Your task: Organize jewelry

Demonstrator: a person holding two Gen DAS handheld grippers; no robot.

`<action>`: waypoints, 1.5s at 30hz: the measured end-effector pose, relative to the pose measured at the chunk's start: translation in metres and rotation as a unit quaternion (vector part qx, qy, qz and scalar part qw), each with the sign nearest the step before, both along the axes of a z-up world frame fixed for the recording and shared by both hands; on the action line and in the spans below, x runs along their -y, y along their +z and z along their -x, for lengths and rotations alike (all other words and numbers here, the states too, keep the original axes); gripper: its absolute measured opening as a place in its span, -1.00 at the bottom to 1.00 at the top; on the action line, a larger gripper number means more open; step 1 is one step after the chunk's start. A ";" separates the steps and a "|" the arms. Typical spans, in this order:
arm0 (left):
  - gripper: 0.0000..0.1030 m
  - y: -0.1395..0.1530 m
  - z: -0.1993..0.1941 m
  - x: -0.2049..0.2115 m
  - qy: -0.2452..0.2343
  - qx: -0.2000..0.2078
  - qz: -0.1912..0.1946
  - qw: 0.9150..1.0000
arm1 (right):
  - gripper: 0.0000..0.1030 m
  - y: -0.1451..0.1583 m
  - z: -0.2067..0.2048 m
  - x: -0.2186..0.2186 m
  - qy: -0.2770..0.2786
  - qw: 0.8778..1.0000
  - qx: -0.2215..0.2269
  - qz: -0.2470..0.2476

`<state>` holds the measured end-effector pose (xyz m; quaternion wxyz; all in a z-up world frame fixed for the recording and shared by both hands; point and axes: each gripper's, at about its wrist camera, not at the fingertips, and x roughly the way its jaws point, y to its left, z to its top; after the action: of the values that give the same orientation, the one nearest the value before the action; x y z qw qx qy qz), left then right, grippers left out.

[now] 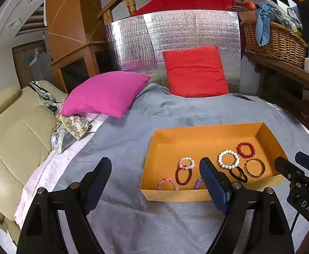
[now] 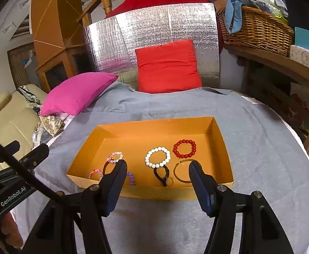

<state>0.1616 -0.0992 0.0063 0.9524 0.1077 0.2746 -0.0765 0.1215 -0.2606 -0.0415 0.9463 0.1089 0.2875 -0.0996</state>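
Both the left claw point(image 1: 154, 173) and right claw point(image 2: 157, 171) hang released and empty near the orange box point(image 2: 224, 148). Its beaded bracelets lie close together, so a descending claw could snag the white bead bracelet point(image 2: 157, 157) along with the black hair tie point(image 2: 160, 174) touching it.

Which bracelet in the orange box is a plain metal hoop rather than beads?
The gold bangle, at the box's near right end, just in front of the red bead bracelet. It is a thin, smooth ring; the white bracelet beside it is beaded.
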 end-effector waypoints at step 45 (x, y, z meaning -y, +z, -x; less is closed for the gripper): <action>0.66 -0.009 -0.018 0.007 0.003 -0.022 0.007 1.000 | 0.26 -0.012 -0.018 0.013 -0.018 0.999 -0.027 -0.006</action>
<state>0.1794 -0.1064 -0.0030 0.9472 0.0987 0.2952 -0.0774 0.1390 -0.2734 -0.0533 0.9356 0.1176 0.3113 -0.1181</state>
